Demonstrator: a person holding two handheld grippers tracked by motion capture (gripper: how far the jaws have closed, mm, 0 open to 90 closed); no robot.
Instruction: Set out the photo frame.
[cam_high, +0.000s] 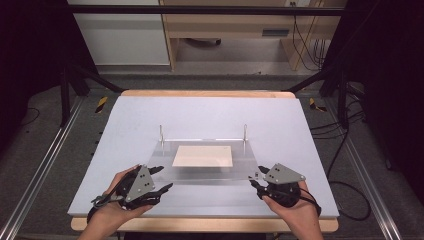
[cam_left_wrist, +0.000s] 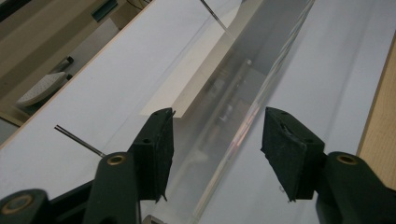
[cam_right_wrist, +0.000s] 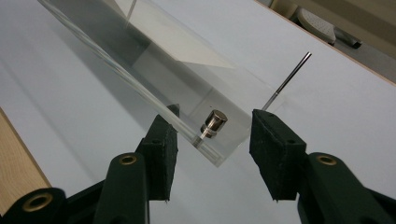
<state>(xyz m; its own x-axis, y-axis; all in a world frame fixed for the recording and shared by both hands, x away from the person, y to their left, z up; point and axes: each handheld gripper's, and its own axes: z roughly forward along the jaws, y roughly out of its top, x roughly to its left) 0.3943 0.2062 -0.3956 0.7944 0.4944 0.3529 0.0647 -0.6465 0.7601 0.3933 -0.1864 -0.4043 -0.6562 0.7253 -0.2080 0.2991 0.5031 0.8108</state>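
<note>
Both grippers (cam_high: 159, 179) (cam_high: 256, 181) sit at the acrylic sheet's (cam_high: 210, 172) near corners — jaws apart, nothing clamped, lift not started

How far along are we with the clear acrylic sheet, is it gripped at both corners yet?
Done: both hand-held grippers sit at the clear acrylic sheet's near corners, the sheet tilted up over the cream paper. In hand: the left hand-held gripper straddles the sheet edge and the right hand-held gripper brackets the corner with the metal knob; neither set of pads presses yet. Left: close on it and move it.
</note>
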